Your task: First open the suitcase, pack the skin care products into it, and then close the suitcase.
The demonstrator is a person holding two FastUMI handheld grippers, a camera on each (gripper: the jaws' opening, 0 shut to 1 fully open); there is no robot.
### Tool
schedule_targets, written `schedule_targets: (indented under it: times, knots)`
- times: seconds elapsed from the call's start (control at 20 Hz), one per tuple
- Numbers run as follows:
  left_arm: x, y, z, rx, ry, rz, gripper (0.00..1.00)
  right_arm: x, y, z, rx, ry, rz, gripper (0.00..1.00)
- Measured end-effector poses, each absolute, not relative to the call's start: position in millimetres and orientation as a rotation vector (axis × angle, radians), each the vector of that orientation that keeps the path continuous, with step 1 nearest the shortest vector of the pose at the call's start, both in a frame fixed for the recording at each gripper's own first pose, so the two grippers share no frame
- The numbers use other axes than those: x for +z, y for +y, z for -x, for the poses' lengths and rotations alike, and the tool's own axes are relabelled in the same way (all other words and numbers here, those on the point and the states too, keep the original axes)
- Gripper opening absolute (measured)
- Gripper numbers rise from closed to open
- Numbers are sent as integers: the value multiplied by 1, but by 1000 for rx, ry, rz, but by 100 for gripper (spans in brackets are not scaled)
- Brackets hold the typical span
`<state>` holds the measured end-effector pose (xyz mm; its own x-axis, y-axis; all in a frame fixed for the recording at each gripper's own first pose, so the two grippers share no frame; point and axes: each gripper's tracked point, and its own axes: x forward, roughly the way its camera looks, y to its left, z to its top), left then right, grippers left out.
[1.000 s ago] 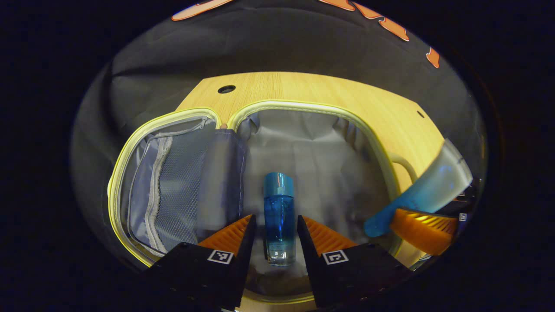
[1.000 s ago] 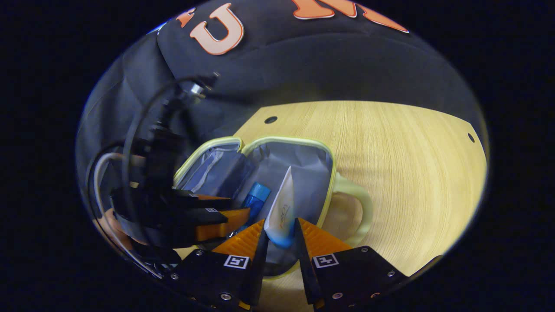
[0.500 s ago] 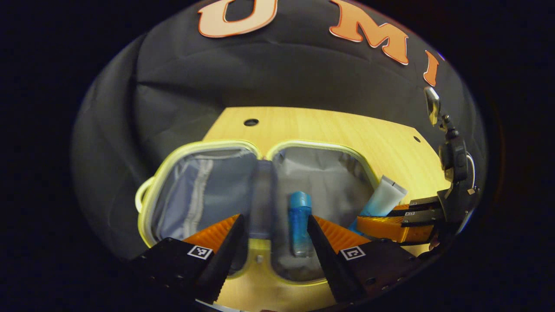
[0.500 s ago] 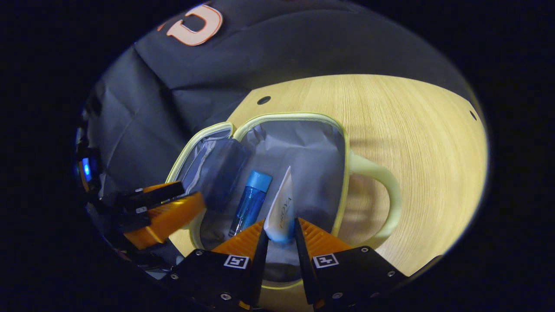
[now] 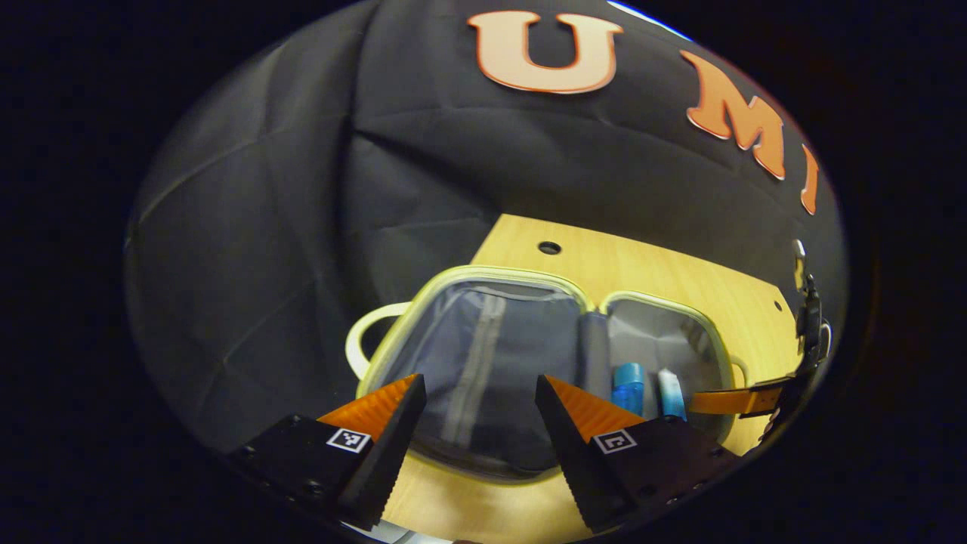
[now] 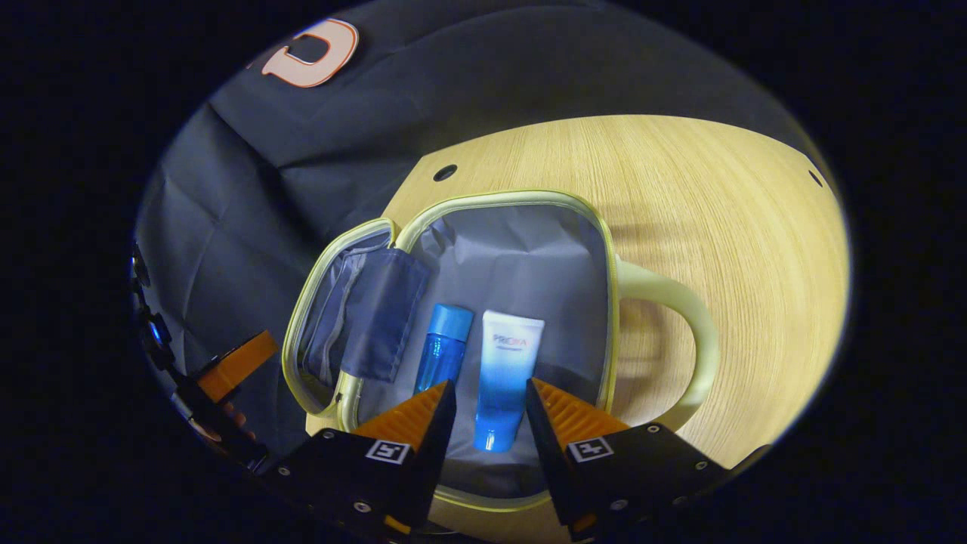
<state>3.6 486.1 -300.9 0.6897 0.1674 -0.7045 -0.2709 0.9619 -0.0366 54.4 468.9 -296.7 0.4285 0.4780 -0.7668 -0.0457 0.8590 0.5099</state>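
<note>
The small suitcase (image 6: 521, 242) lies open on the table, grey lining up. In its handle-side half a blue bottle (image 6: 442, 351) and a white-and-blue tube (image 6: 506, 378) lie flat side by side. My right gripper (image 6: 489, 393) is open, its fingers on either side of the tube's lower end without pressing it. In the left gripper view the bottle (image 5: 628, 381) and tube (image 5: 669, 389) sit in the right half of the suitcase (image 5: 498, 279). My left gripper (image 5: 480, 393) stands open and holds nothing, above the half with the zipped mesh pocket (image 5: 483, 363).
The wooden table (image 6: 718, 211) stretches right of the suitcase, with a cable hole (image 6: 445, 172) near its far edge. A pale handle (image 6: 680, 302) sticks out of the suitcase's right side. Another handle (image 5: 363, 340) shows on the lid side. The black cloth wall stands close behind.
The right gripper opened and let go of the tube, which now lies flat beside the bottle. The left gripper drew back from the bottle and swung left over the mesh-pocket half.
</note>
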Motion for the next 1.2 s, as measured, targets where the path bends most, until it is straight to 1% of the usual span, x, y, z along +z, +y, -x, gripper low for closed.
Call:
schedule_targets:
  times: [0.05, 0.1, 0.15, 0.2, 0.25, 0.3, 0.4, 0.65, 0.75, 0.8, 1.0, 1.2]
  knots:
    - [-301, 500, -6, 266, 754, 152, 91, -294, 467, -55, 330, 1069, -440, 66]
    - [-300, 512, -8, 280, 739, 157, 91, -290, 463, -56, 316, 1044, -423, 73]
    - [-299, 523, -10, 295, 725, 161, 91, -283, 452, -57, 294, 1012, -402, 76]
    - [-296, 534, -11, 309, 712, 165, 91, -276, 443, -60, 270, 976, -383, 82]
    - [-294, 543, -10, 315, 707, 169, 91, -266, 433, -63, 240, 938, -365, 84]
    - [-294, 556, -8, 324, 699, 173, 91, -257, 422, -67, 208, 894, -351, 89]
    - [-299, 576, -8, 337, 697, 189, 91, -230, 394, -71, 138, 798, -332, 92]
    - [-315, 604, -16, 359, 694, 302, 92, -175, 326, -74, -26, 639, -262, 94]
    - [-325, 620, -19, 385, 694, 354, 89, -151, 303, -73, -69, 591, -214, 94]
    - [-328, 628, -21, 397, 692, 384, 93, -141, 295, -72, -85, 568, -192, 94]
    - [-354, 645, -32, 400, 732, 510, 93, -107, 283, -76, -110, 499, -136, 94]
    - [-385, 648, -40, 397, 785, 709, 94, -94, 281, -79, -119, 471, -145, 95]
